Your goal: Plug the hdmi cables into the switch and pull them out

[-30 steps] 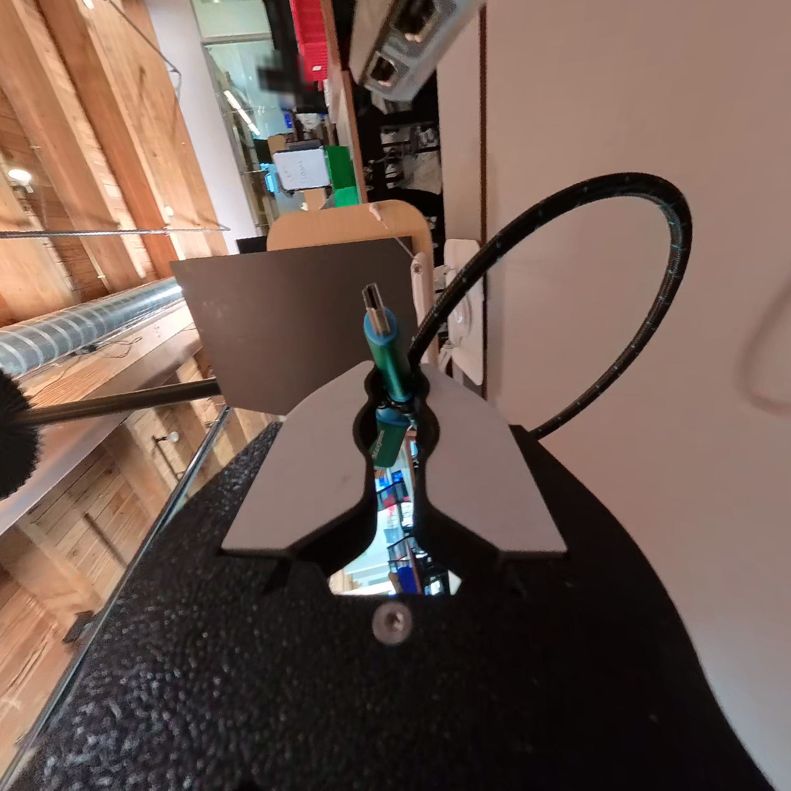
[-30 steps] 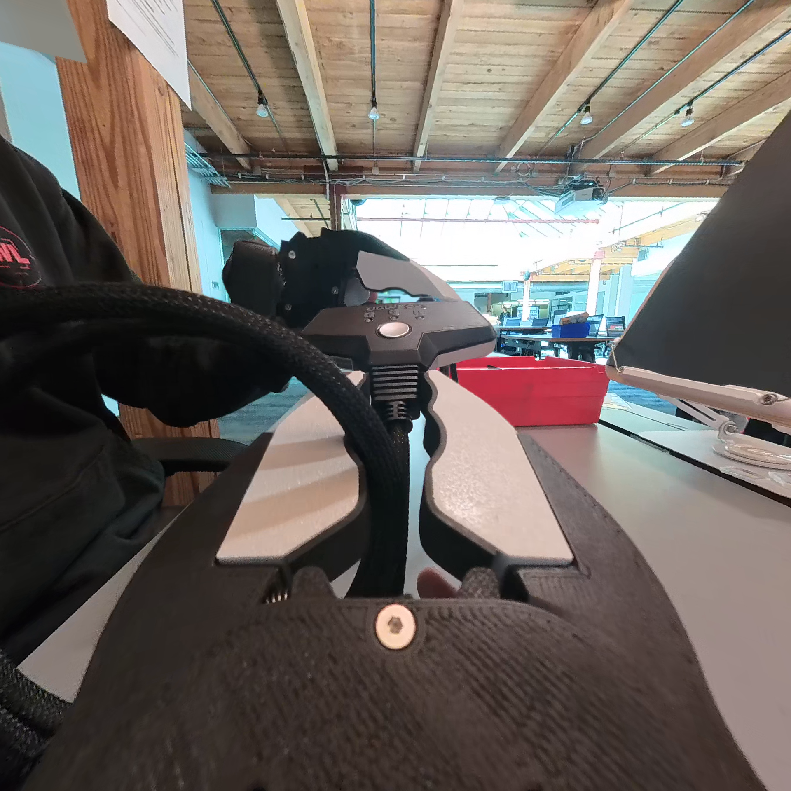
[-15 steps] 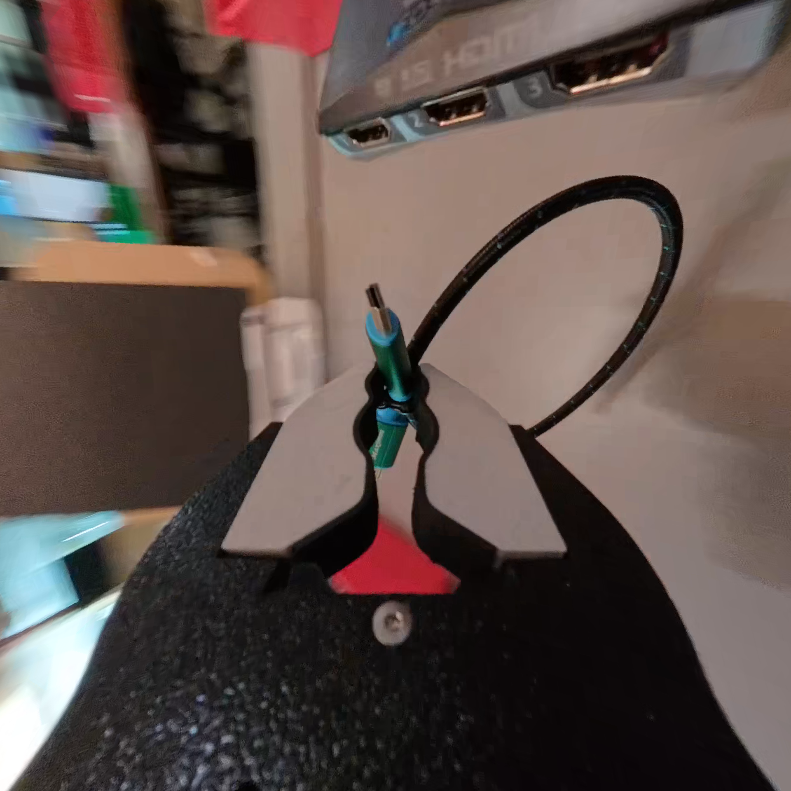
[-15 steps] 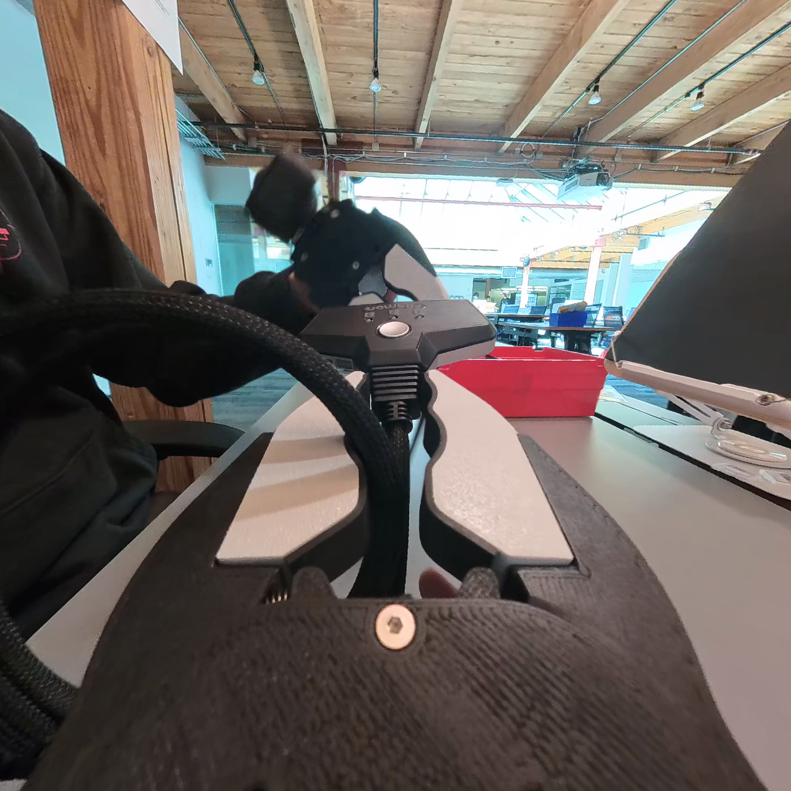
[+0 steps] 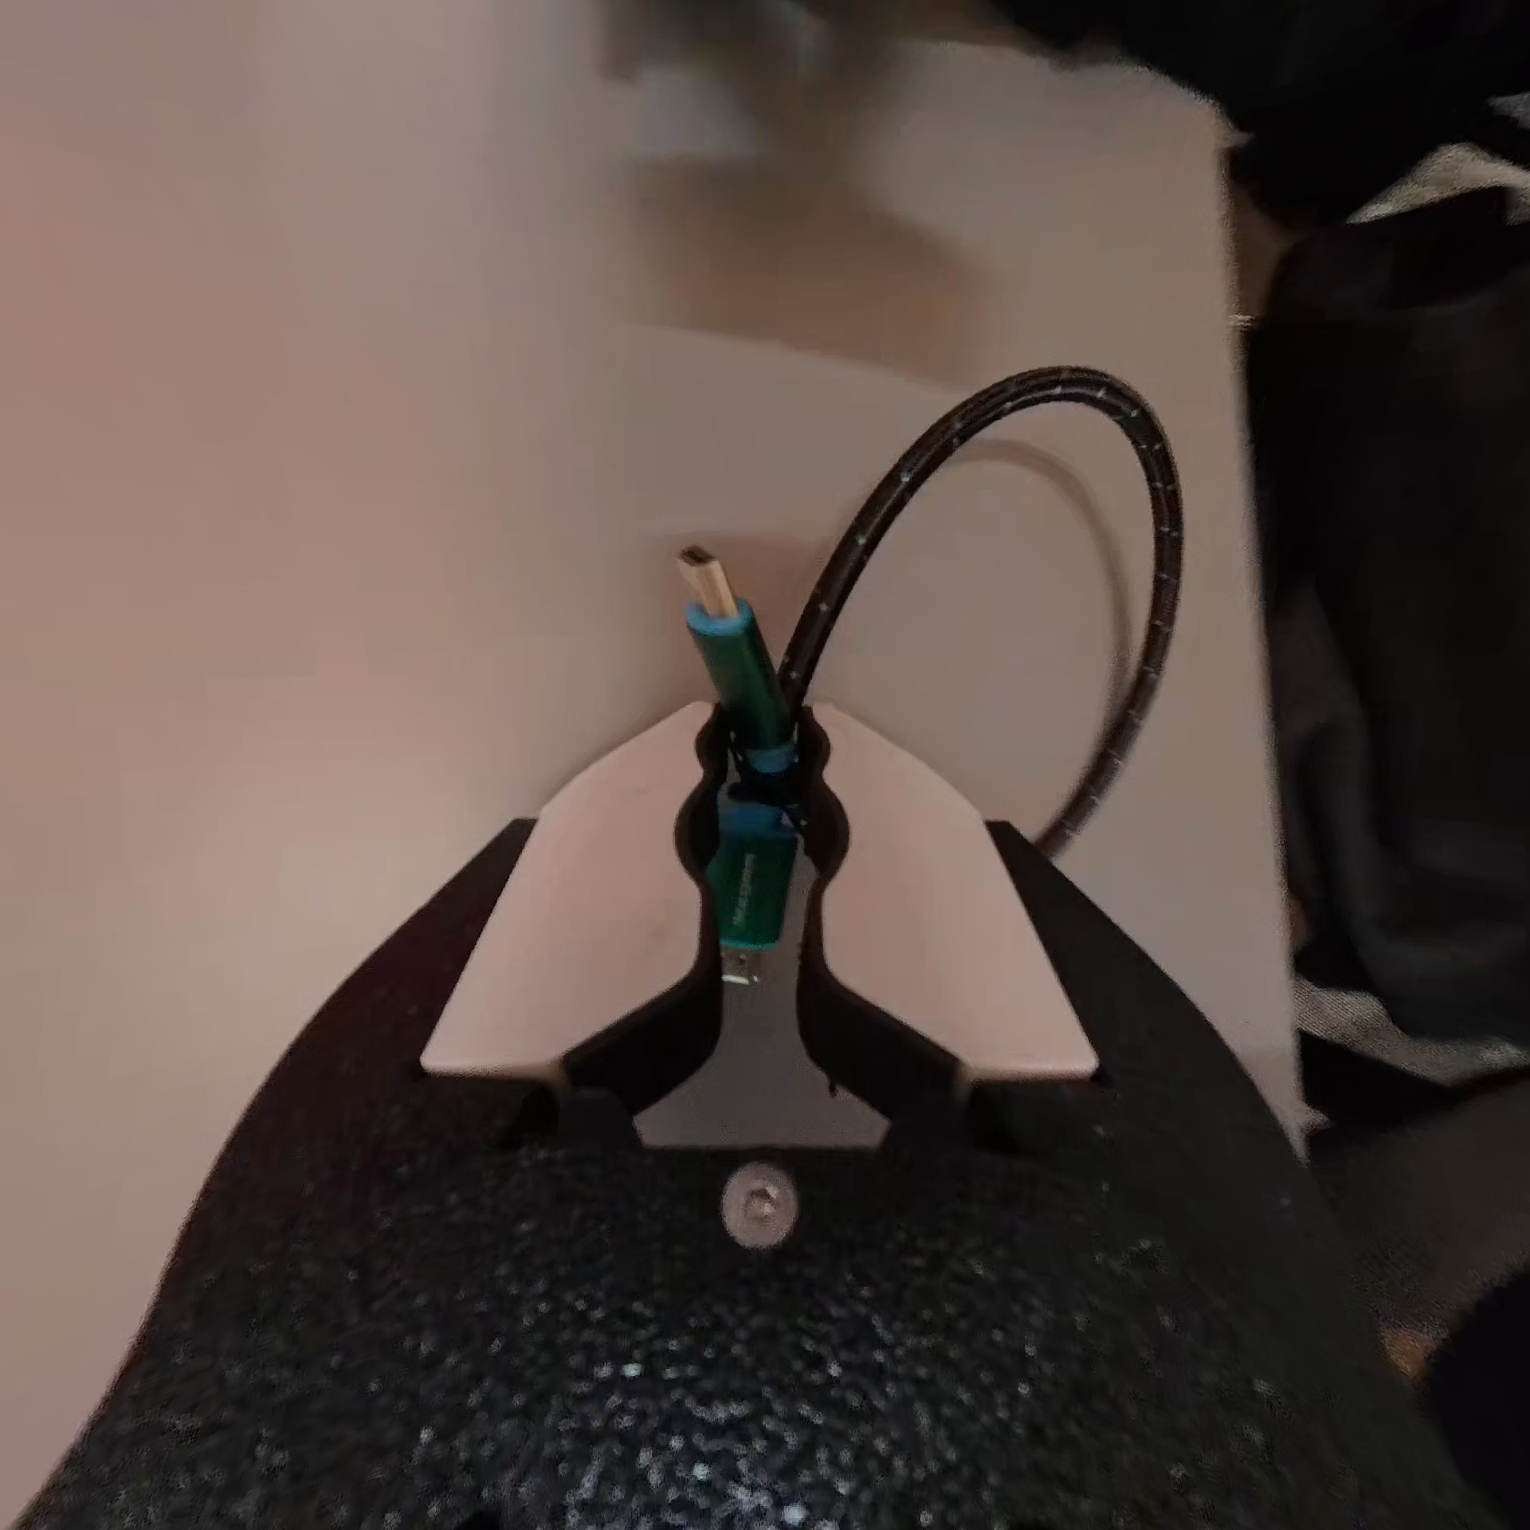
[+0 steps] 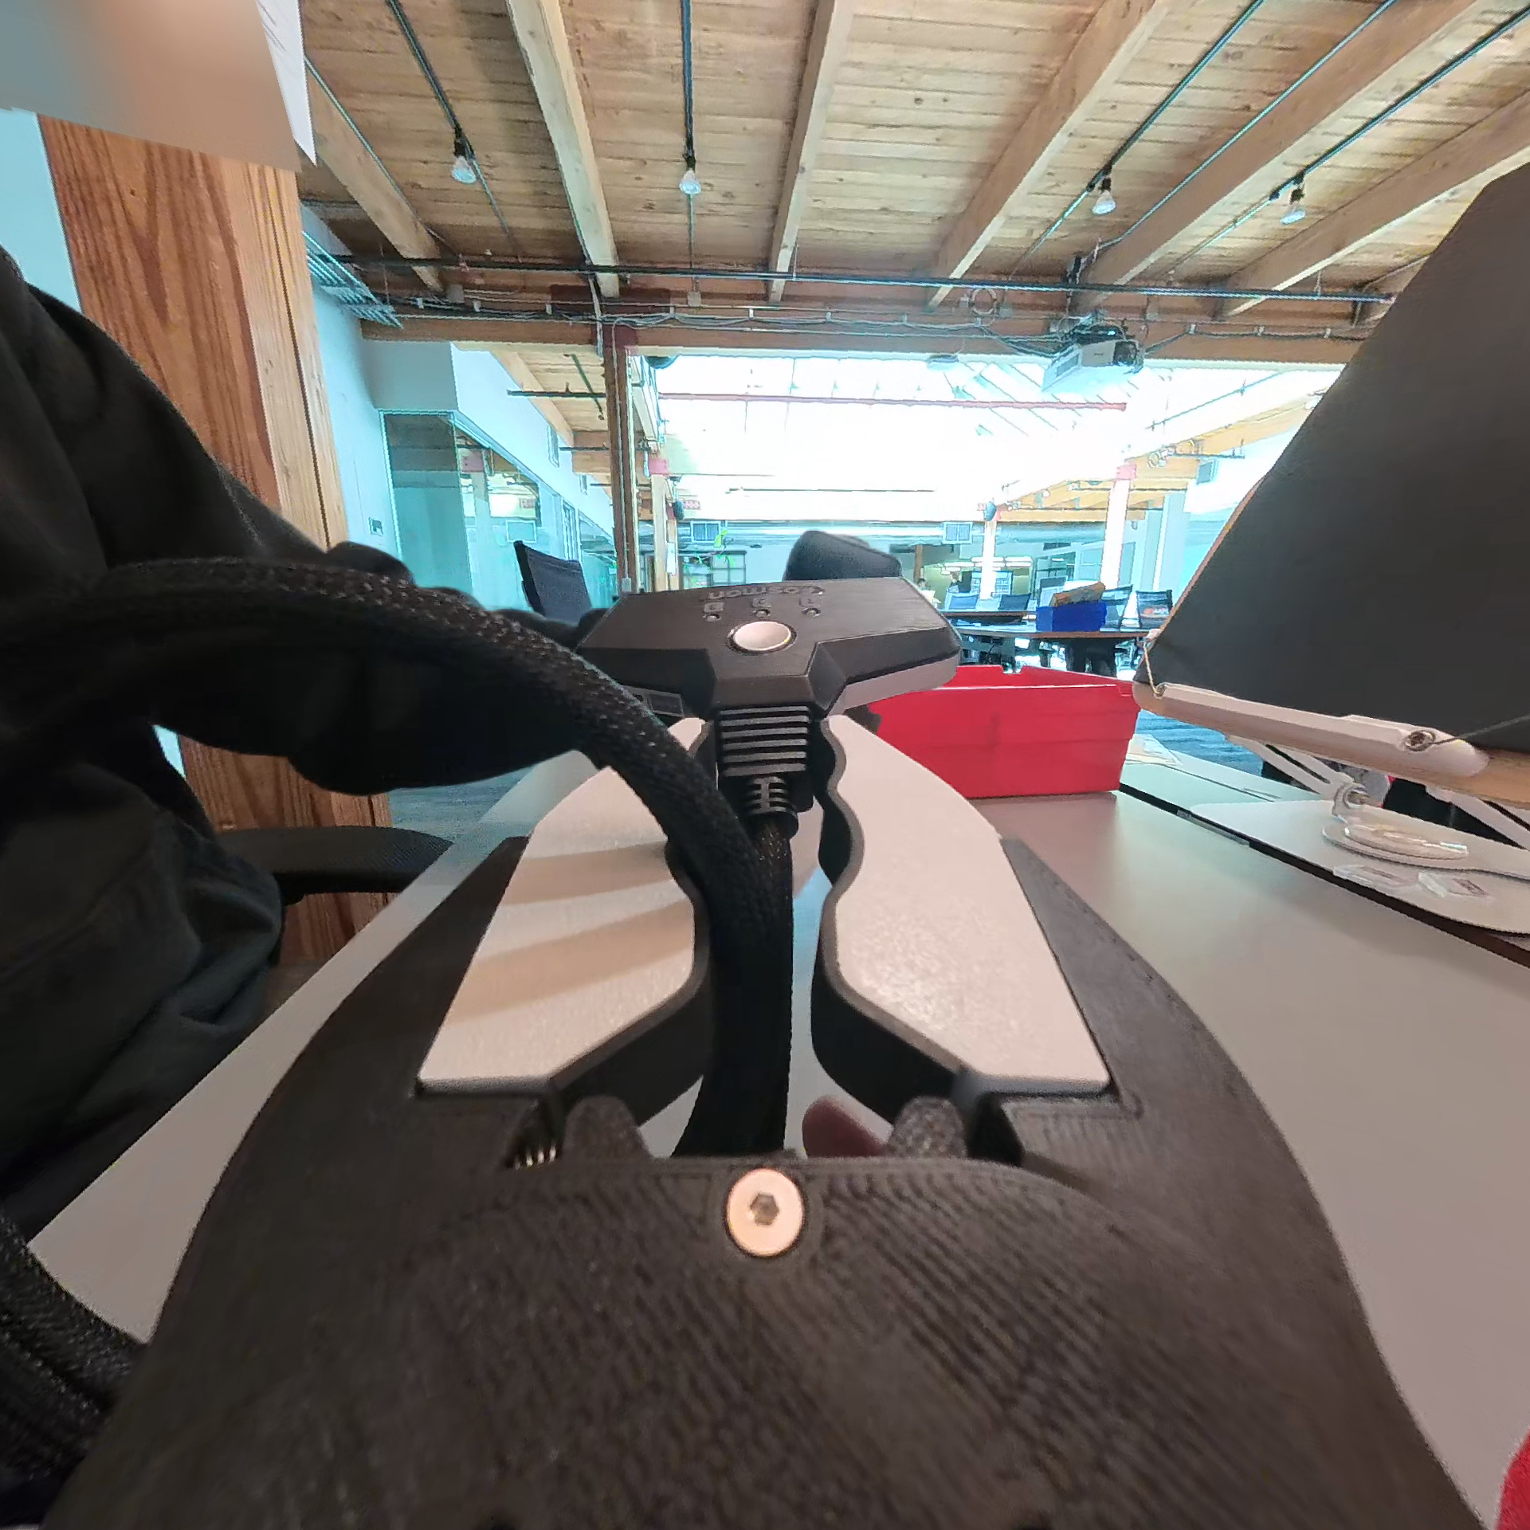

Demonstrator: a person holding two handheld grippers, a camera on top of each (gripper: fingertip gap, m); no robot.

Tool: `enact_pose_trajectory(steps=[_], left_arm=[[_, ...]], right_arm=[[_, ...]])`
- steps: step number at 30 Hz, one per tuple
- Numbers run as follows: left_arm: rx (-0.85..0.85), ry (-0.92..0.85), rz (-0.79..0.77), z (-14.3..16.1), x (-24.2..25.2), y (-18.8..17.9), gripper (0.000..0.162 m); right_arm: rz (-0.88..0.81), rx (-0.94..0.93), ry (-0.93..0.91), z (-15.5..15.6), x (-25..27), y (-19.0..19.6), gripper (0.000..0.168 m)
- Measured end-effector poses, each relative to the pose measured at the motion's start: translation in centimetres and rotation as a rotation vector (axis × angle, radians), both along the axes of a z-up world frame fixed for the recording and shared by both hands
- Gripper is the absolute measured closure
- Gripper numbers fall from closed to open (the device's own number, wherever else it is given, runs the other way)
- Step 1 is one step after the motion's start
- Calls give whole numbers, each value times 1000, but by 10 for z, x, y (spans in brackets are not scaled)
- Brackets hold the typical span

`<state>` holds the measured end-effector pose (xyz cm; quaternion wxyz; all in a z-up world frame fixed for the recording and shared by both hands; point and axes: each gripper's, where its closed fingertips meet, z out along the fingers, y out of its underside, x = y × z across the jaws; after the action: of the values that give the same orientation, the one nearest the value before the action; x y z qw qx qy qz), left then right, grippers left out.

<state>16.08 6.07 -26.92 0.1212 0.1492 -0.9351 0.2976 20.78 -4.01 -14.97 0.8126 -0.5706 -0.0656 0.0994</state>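
My left gripper [image 5: 763,728] is shut on a green HDMI cable: one green plug [image 5: 733,654] with a gold tip sticks out past the fingertips, a second green plug [image 5: 752,894] hangs between the fingers, and the black braided cable [image 5: 1159,579] loops to the right. It points down at the pale table [image 5: 331,497]. My right gripper [image 6: 766,770] is shut on the ribbed neck of the black switch [image 6: 766,637], holding it above the table. The switch's thick black braided cable [image 6: 414,613] curves off to the left. The switch's ports are hidden.
A person's dark sleeve [image 6: 124,662] is at the left, dark clothing [image 5: 1407,579] at the right in the left wrist view. A red bin [image 6: 1002,728] stands behind the switch. A dark panel on a white stand [image 6: 1366,579] is at the right. A wooden post [image 6: 199,414] stands at the left.
My left gripper swung down and away with the cable; the switch's ports left its view and only table shows. In the right wrist view the left gripper dropped out of sight behind the switch.
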Motion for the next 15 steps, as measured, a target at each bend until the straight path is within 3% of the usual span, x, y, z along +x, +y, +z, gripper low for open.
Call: enact_pose_trajectory(steps=[4,7,11,15], left_arm=[[126,-281,102,-14,33,8,132],[176,-450,221,0,49,20,123],[145,-532,361,32,39,16,145],[372,-624,392,21,27,21,148]], right_arm=[[-15,-4,1,-1,3,-1,146],[-27,0,4,-1,5,-2,146],[-34,5,8,0,7,-3,146],[-35,-4,2,-2,6,0,146]])
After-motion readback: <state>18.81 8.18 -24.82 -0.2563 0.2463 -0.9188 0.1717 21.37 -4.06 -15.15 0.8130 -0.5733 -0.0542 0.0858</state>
